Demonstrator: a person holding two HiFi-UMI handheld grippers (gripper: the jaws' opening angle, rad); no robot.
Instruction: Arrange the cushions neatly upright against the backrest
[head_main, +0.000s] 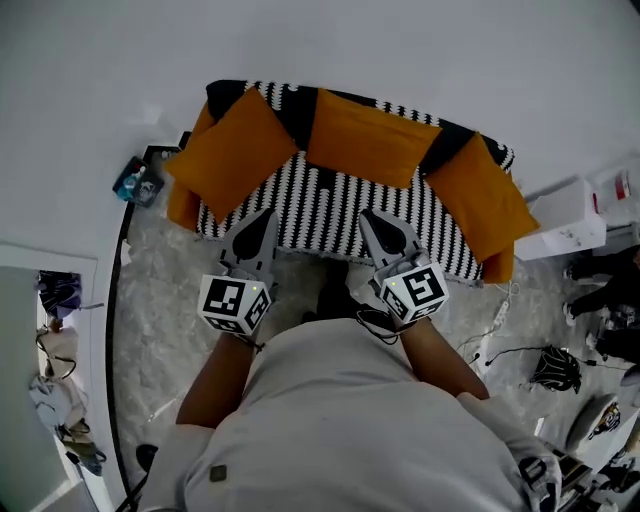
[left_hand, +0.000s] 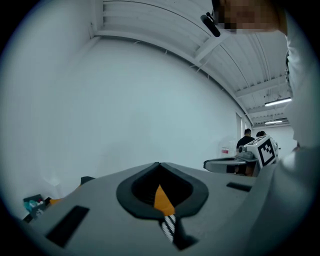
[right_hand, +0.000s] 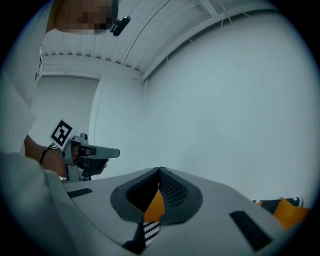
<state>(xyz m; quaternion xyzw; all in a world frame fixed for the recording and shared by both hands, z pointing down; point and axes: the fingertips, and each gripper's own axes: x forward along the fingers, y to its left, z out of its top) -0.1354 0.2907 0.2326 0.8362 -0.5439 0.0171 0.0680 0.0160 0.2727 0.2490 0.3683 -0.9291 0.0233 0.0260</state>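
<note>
A small sofa (head_main: 330, 215) with a black-and-white patterned cover stands against the white wall. Three orange cushions lean upright on its backrest: one at the left (head_main: 232, 152), one in the middle (head_main: 368, 138), one at the right (head_main: 482, 196). My left gripper (head_main: 262, 222) hovers over the seat's front edge, jaws shut and empty. My right gripper (head_main: 372, 220) is level with it to the right, also shut with nothing held. In both gripper views the closed jaws (left_hand: 160, 167) (right_hand: 159, 172) point up at the bare wall, with a sliver of orange cushion and striped cover in the gap.
A blue-and-black object (head_main: 138, 182) lies on the floor left of the sofa. White boxes (head_main: 568, 218) stand at the right. Cables and a dark object (head_main: 552, 368) lie on the marbled floor at lower right. People stand far off (left_hand: 246, 139).
</note>
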